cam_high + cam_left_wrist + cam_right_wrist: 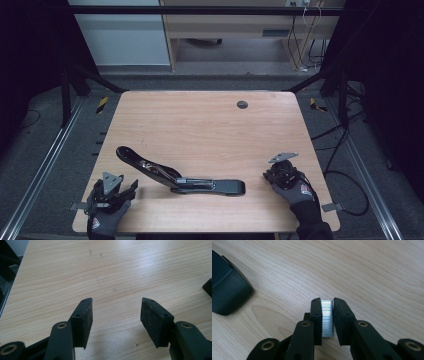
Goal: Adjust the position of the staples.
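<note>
**Staple strip gripped at R; stapler lies open, L gripper idle**

A silvery strip of staples (327,318) is clamped between the pads of the right gripper (327,315); jaws are closed on it, with the strip's ribbed face seen in the right gripper view. In the high view the right gripper (281,172) is found near the table's right front corner, held by a gloved hand (300,195), approx. level with the stapler's base end but apart from it.

The black stapler (175,175) is laid on the wooden table (210,125), front-centre, hinged open: one arm is raised and angled toward the rear left, the base is stretched flat to the right. A rounded black end of it (227,292) is seen at the left edge of the right gripper view, not touched.

The left gripper (116,312) is held with jaws apart; nothing is between the pads, bare tabletop being seen through the gap. In the high view it (120,190) is positioned at the front-left corner, just left of the stapler, w/o contact.

A dark round grommet (242,104) is noted at the table's far side.
</note>
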Demonstrator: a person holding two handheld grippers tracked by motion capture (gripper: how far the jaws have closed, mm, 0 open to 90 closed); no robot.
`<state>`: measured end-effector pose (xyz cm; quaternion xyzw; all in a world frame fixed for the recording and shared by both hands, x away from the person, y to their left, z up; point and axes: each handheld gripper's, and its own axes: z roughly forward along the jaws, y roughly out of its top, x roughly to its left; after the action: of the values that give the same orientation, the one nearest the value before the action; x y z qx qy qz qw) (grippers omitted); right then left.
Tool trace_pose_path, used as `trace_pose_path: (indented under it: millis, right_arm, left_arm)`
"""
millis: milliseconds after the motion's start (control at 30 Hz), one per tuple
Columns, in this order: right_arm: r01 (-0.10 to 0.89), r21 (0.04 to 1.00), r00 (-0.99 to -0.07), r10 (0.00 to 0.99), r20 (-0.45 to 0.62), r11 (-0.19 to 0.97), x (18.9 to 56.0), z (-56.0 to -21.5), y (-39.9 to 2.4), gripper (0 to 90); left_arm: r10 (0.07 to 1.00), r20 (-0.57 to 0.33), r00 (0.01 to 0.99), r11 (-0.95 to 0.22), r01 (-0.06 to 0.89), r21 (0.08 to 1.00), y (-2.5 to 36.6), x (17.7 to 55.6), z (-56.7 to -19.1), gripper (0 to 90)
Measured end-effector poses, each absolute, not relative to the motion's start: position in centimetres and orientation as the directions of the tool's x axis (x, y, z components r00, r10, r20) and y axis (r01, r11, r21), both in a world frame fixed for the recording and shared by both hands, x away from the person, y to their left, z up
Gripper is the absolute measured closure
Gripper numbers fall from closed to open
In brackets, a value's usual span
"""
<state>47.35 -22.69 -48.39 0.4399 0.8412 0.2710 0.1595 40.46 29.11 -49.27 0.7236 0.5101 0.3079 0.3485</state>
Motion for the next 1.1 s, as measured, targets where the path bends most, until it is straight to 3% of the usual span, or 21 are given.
trace_pose_path:
  millis: [433,1100]
  right_arm:
    - [0.651,0.611,-0.548,0.836,-0.033,0.451,46.89,-47.51,-22.97,72.6]
    - [0.702,0.576,-0.509,0.861,-0.005,0.418,47.21,-47.88,-22.63,75.0]
  left_arm:
    - [0.952,0.089,0.292,-0.237,0.525,0.817,29.1,40.46,-49.27,42.5]
    - [0.951,0.088,0.295,-0.24,0.53,0.813,29.1,40.5,-49.34,42.3]
